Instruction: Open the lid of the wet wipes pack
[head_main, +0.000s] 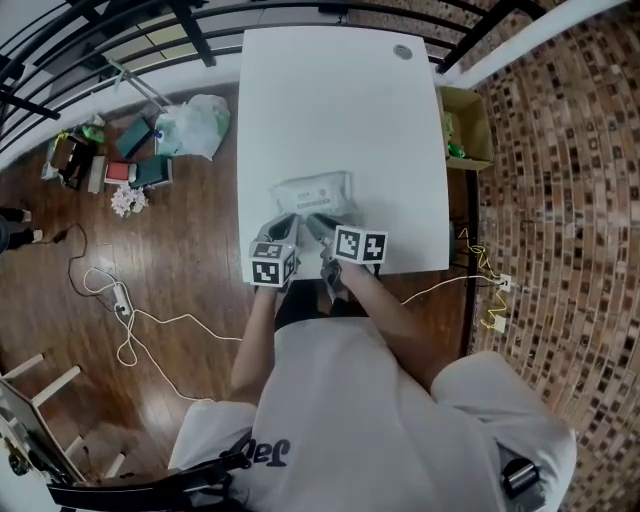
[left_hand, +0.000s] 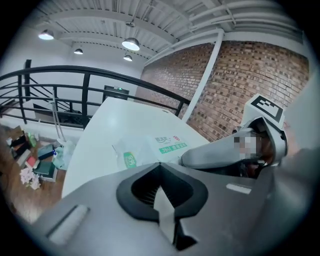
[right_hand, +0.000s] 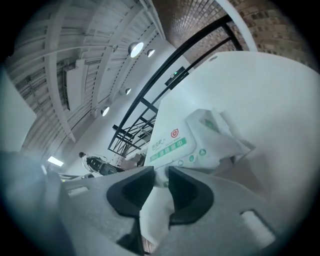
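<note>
Nearest to head camera: white shirt (head_main: 360, 420) and two forearms reaching out to near edge of white table (head_main: 340, 90). Located wet wipes pack (head_main: 315, 193) at near middle of table, with both grippers side by side at its near edge.

Judged task as barely begun. Found lid (right_hand: 172, 142), with green band, apparently flat and closed on top of pack; saw no opening and no wipes. Left to do: raise flap and fold it back.

Read right gripper (right_hand: 160, 175) as nearly closed, pinching white near edge of pack between pads. Read left gripper (left_hand: 160, 167) as closed tip to tip, just short of pack's near left corner. Noted pale sliver between its pads; could not identify it.
</note>
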